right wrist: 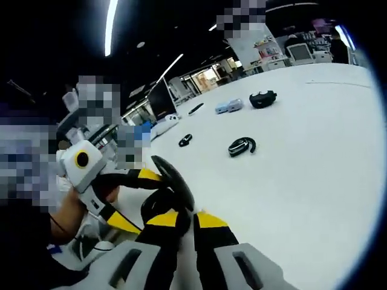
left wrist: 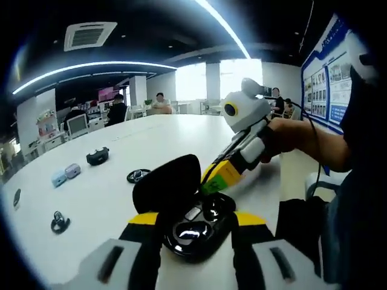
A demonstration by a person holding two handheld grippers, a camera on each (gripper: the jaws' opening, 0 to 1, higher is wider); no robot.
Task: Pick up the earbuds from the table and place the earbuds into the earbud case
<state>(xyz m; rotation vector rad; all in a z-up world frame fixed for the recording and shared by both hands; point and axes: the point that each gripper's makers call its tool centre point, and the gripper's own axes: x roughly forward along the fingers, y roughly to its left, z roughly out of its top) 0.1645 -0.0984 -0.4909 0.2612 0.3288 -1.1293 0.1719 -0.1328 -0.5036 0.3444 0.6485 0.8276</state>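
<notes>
Left gripper view: left hand-held gripper clamps earbud case near table edge.

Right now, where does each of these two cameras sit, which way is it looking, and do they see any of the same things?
Left gripper view: rides on the left tongs, looking across the white table; they hold the open black case. The right tongs and a hand come in from the right.
Right gripper view: rides on the right tongs, facing the case edge-on; the left tongs and a hand show at left.
Shared: the case, the table, and a black earbud lying on it.
</notes>
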